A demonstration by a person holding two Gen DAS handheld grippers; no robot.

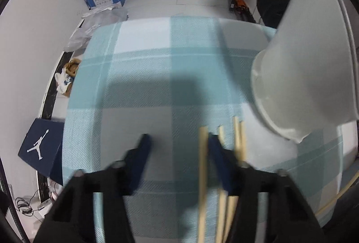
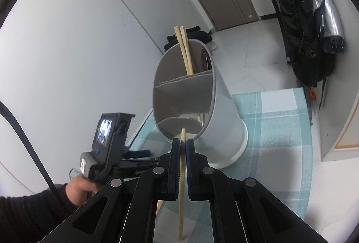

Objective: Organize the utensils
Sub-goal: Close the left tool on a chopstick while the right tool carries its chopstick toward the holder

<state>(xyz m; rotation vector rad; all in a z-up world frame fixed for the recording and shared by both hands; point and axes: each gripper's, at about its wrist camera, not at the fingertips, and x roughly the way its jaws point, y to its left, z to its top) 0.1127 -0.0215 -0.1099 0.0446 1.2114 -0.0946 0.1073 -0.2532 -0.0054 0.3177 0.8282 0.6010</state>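
Right gripper (image 2: 183, 148): jaws clamped on a single chopstick (image 2: 182, 184), its tip poking just past the fingertips. Directly ahead, the white utensil holder (image 2: 224, 117) is tilted with its mouth toward the gripper; two chopsticks (image 2: 185, 52) stand in a far compartment.

Left gripper (image 1: 179, 142): jaws apart, nothing pinched. Loose chopsticks (image 1: 203, 175) lie on the checked cloth (image 1: 145, 63) around its right finger.

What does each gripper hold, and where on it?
Right gripper pinches one chopstick near its upper end. Left gripper holds nothing; its fingers stand apart over the tablecloth.
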